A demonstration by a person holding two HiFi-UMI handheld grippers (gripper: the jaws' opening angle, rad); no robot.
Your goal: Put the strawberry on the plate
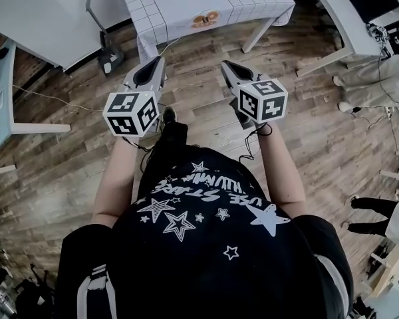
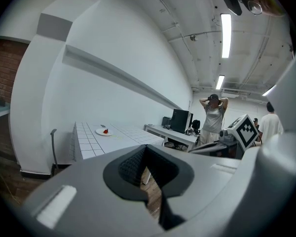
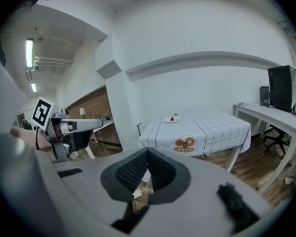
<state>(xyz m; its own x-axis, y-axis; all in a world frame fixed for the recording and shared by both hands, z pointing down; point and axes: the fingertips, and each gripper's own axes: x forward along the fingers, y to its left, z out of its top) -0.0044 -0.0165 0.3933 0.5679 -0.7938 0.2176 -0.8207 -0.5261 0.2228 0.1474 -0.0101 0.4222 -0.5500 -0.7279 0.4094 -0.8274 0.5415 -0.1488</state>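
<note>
Left hand-held gripper (image 1: 156,64), right hand-held gripper (image 1: 227,66): jaws closed, empty, well short of worktop (image 3: 212,125). Strawberry (image 3: 172,118) seemingly already on plate (image 3: 168,120). Risk: a needless grab could knock it off.

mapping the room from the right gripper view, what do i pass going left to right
left gripper → white plate with the strawberry on it → black monitor
</note>
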